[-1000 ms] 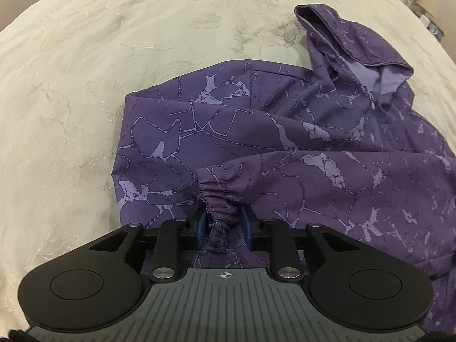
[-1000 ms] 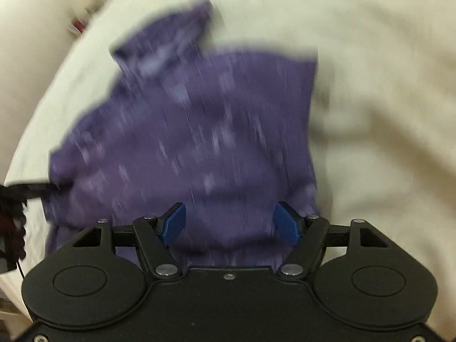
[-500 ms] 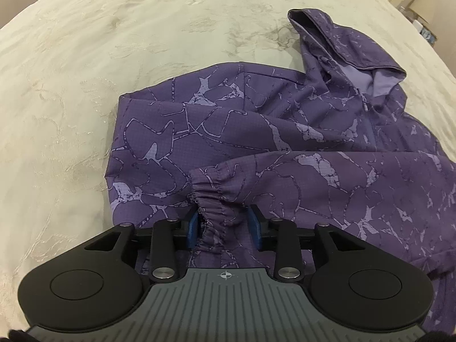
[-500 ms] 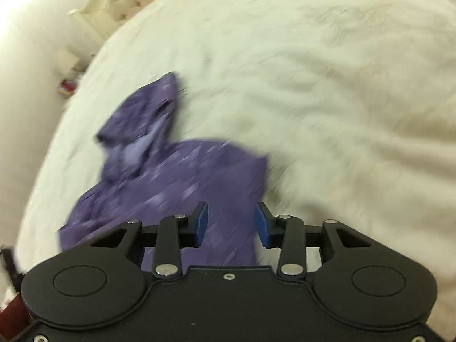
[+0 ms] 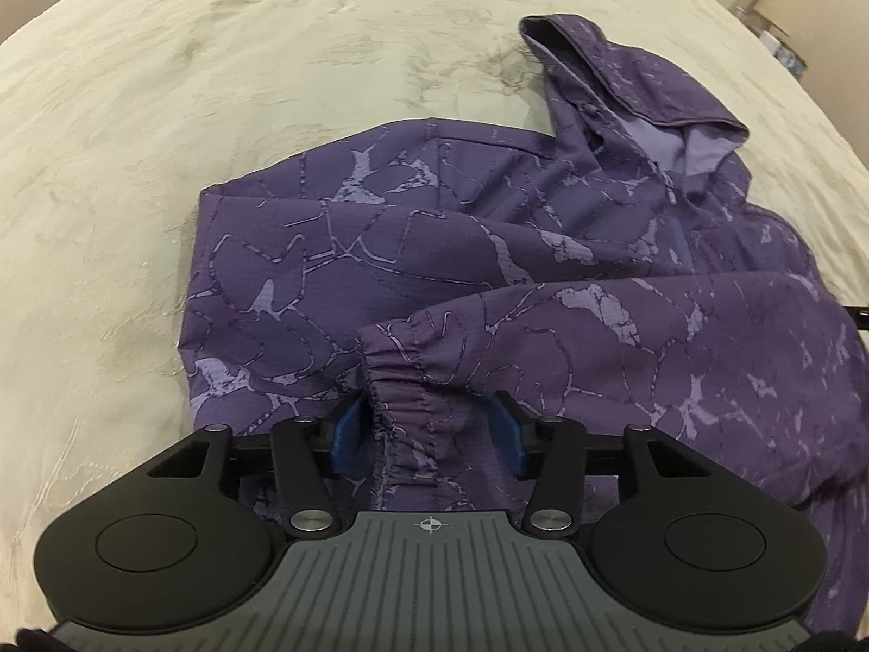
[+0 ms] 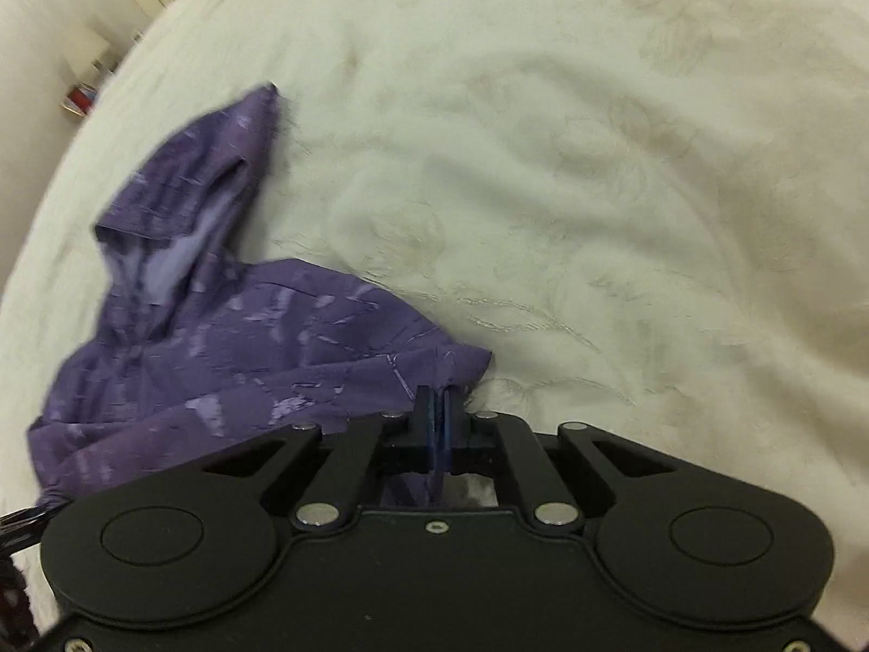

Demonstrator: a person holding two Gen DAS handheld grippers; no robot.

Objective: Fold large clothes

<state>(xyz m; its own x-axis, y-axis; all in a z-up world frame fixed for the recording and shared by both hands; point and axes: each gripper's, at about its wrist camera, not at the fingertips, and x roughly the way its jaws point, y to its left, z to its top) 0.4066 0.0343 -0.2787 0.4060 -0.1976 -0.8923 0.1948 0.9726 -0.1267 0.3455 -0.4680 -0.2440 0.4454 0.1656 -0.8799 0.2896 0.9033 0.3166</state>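
Observation:
A purple hooded jacket [image 5: 489,250] with a pale cracked pattern lies on a cream bedspread [image 5: 163,108]. One sleeve is folded across its body, and the gathered cuff [image 5: 402,391] lies between the blue pads of my left gripper [image 5: 426,429], which is open around it. The hood [image 5: 624,70] points to the far right. In the right wrist view the jacket [image 6: 244,337] lies at the left, hood [image 6: 206,179] upward. My right gripper [image 6: 441,424] is shut on the jacket's right-hand edge [image 6: 456,364].
The embroidered bedspread [image 6: 597,190] spreads wide around the jacket. Beyond the bed's edge are pale furniture and small items, at far right in the left wrist view [image 5: 771,27] and at far left in the right wrist view [image 6: 87,87].
My left gripper opened, releasing the sleeve cuff. My right gripper swung right across the jacket and closed on its edge.

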